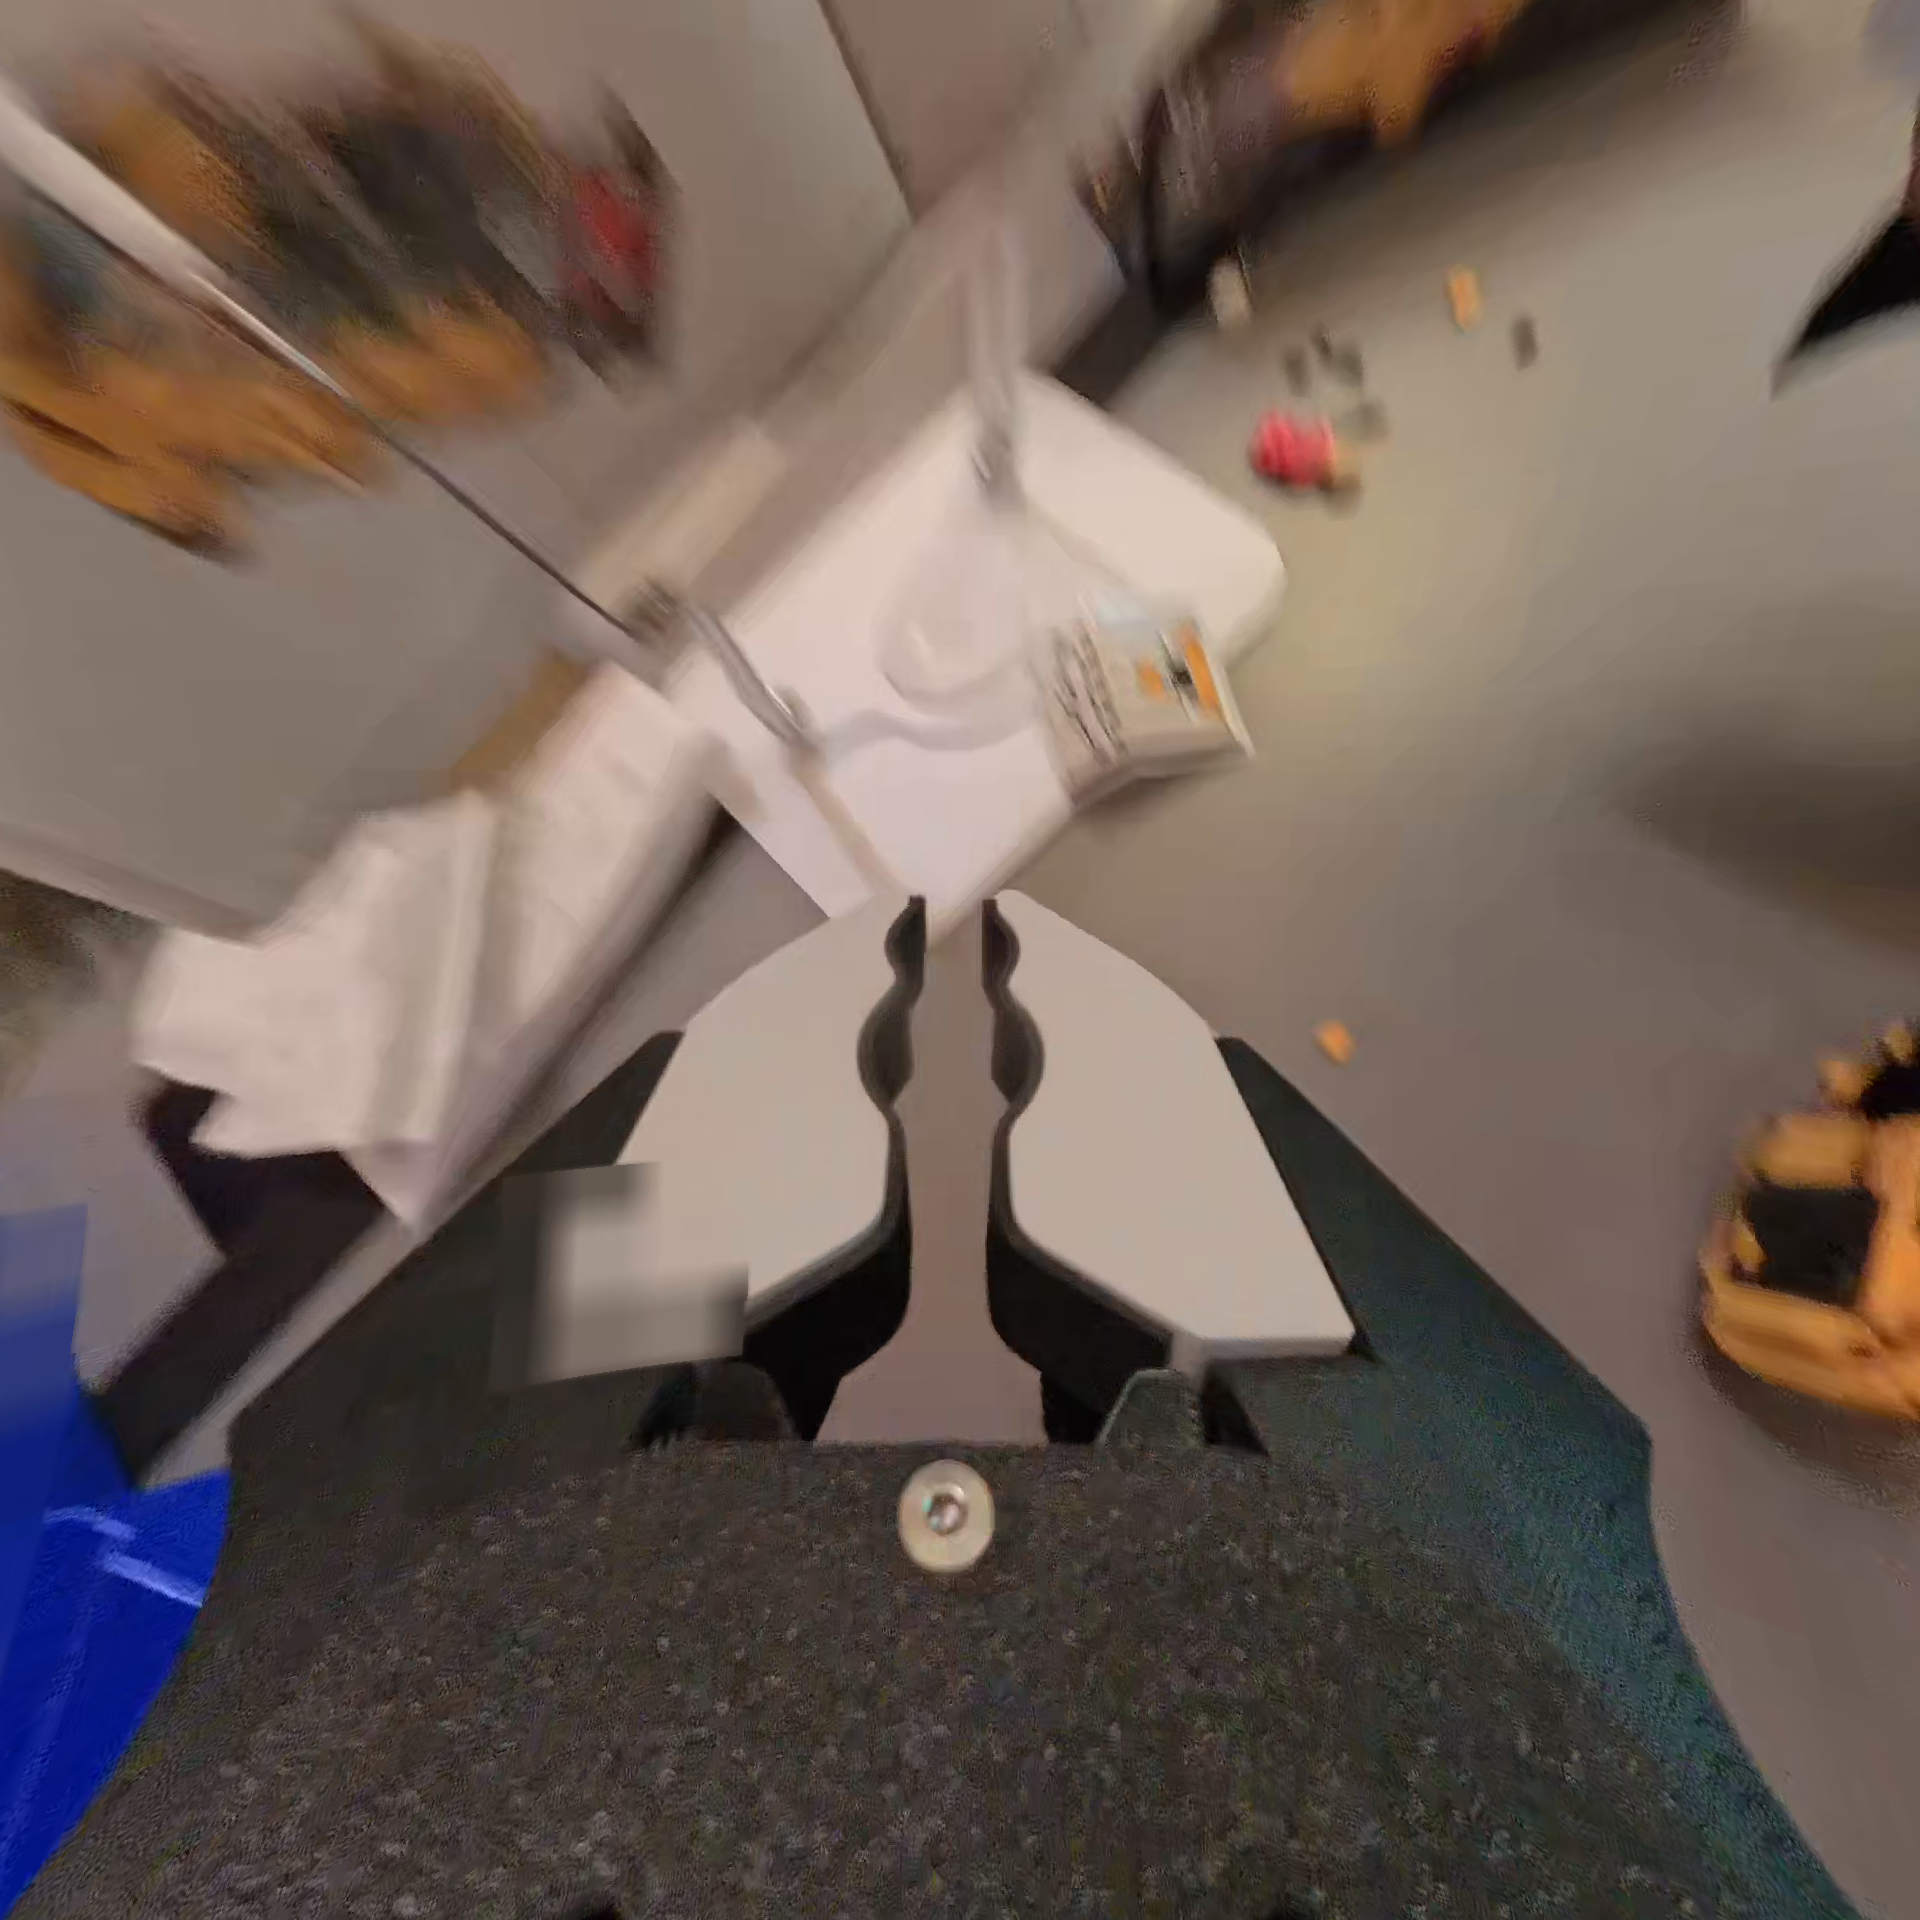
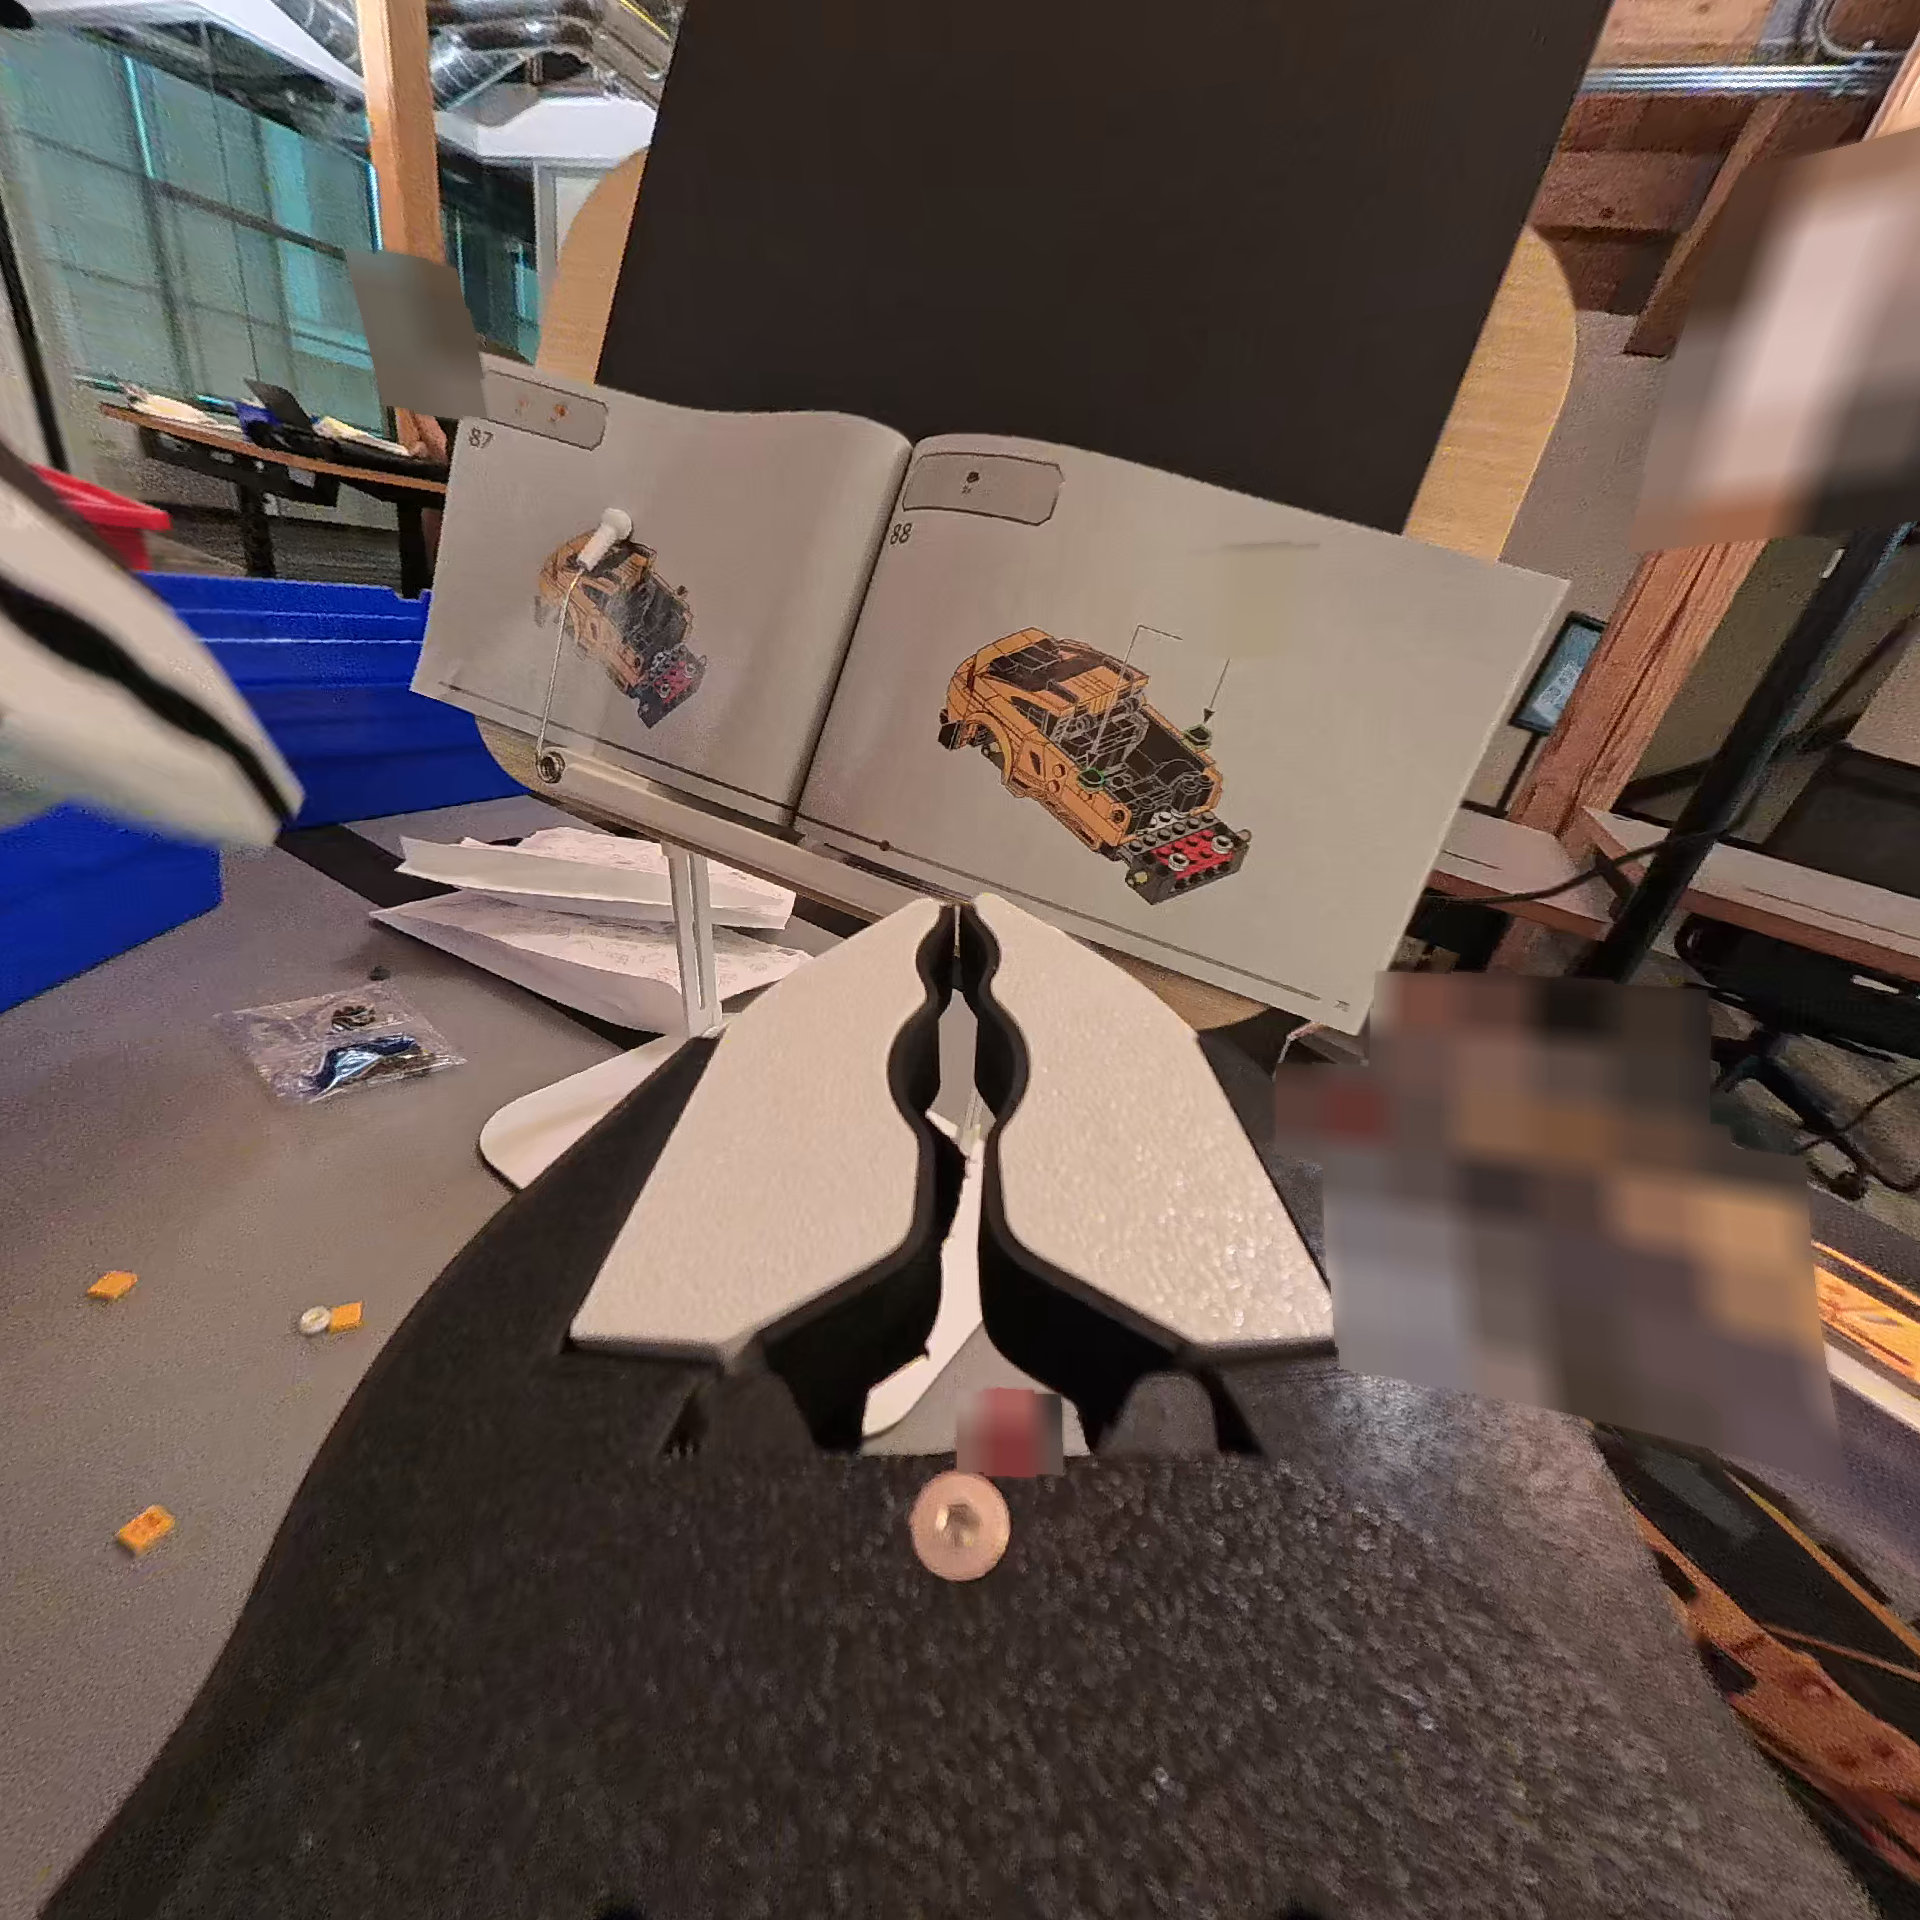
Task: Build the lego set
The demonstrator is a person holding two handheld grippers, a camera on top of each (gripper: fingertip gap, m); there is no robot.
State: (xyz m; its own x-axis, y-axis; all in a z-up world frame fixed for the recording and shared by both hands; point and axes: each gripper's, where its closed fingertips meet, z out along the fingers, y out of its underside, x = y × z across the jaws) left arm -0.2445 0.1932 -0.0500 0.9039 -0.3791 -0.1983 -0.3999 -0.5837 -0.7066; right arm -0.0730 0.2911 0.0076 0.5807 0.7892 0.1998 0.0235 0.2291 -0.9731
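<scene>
Two wrist views, apparently near one shared book stand [image 2: 694, 940].

Grey tabletop [image 2: 156, 1143]; timber posts [image 2: 400, 156]; glass wall [image 2: 208, 229]; desk [image 2: 270, 457].

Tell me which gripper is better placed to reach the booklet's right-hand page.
Right: the right gripper sits just below that page; the left gripper is off beyond the left page.

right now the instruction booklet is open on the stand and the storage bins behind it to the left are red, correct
Not quite. The instruction booklet is open on the stand, but the storage bins behind it to the left are blue, not red. The right wrist view shows this clearly.
</scene>
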